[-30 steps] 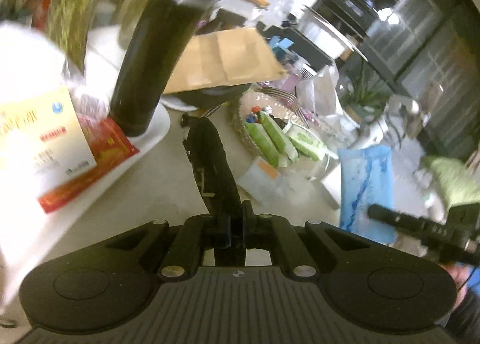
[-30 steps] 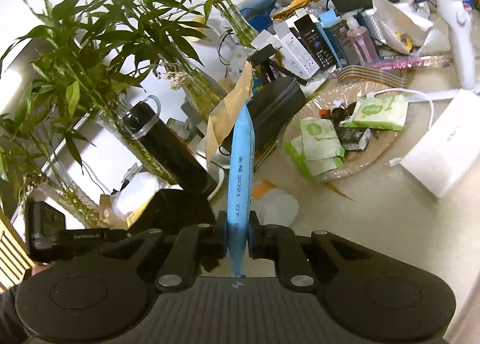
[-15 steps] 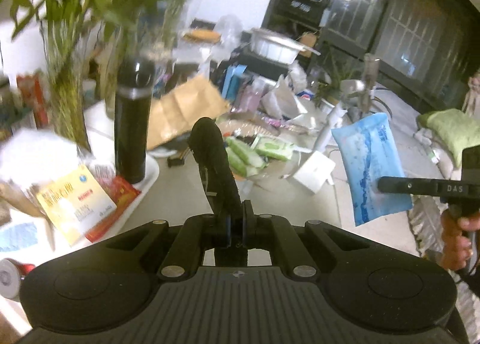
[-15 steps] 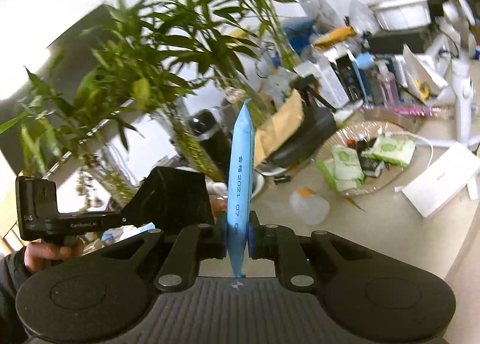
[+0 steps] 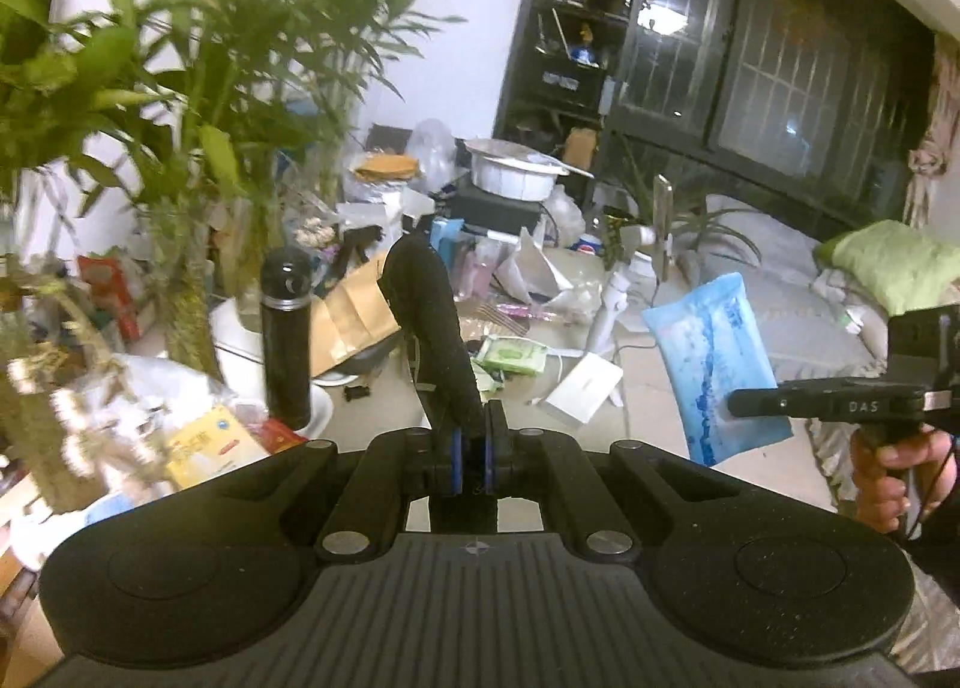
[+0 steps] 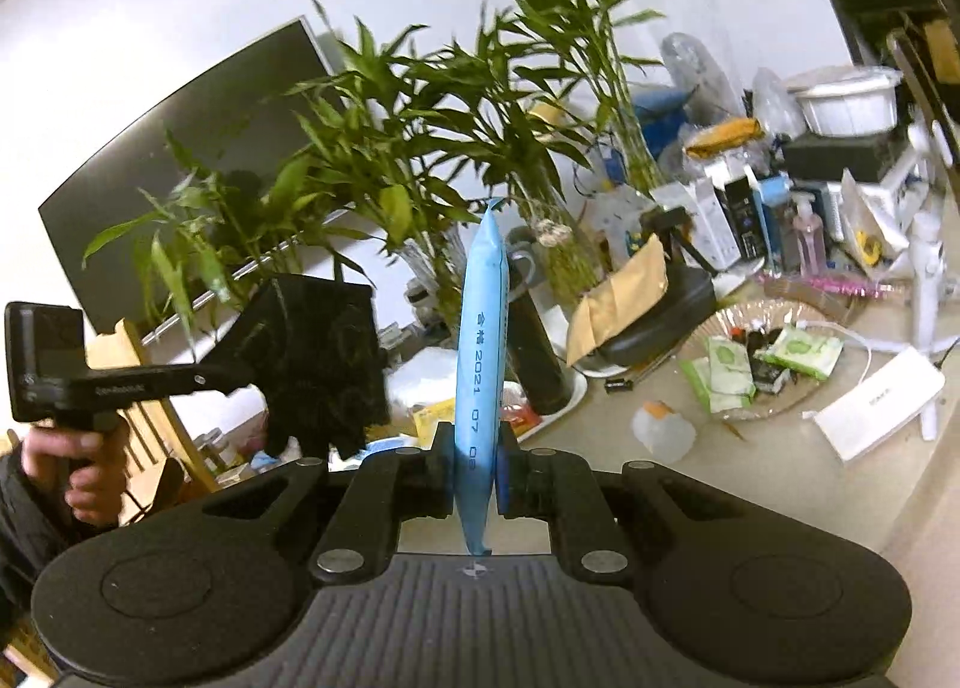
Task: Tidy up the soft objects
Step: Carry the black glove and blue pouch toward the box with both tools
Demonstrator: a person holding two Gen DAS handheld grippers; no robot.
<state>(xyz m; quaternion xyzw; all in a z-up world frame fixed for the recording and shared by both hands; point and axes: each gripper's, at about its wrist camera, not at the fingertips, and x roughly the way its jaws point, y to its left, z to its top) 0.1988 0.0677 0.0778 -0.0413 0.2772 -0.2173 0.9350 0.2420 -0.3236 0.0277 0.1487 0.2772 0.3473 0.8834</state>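
**Both grippers loaded, raised above cluttered table**

Left gripper (image 5: pixel 472 463) clamped on a black fabric piece (image 5: pixel 429 328), seen edge-on in its own view, rising up and curling left above the blue pads. Same black fabric piece in the right wrist view (image 6: pixel 318 364): a dark, limp sheet hanging from the left gripper (image 6: pixel 240 373), with the left hand (image 6: pixel 78 466) around the grip below.

Right gripper (image 6: pixel 477 475) clenched on a blue soft pack (image 6: pixel 480 340), held edge-on and upright, printed date along the seam. From the left wrist view, same blue soft pack (image 5: pixel 714 370) broadside, tilted, pinched at its lower right edge by the right gripper (image 5: pixel 744 406); right hand (image 5: pixel 888 472) wrapped around the handle.

Both items held in the air, clear of the table (image 6: pixel 750 484).

Below and beyond: black flask (image 5: pixel 287 340) standing on a white plate, brown paper envelope (image 5: pixel 354 316) leaning just beside it, green wipe packs (image 6: pixel 804 349) in a shallow tray (image 6: pixel 780 406), white box (image 6: pixel 879 403) near the tray, bamboo plants (image 6: pixel 456 148) behind.
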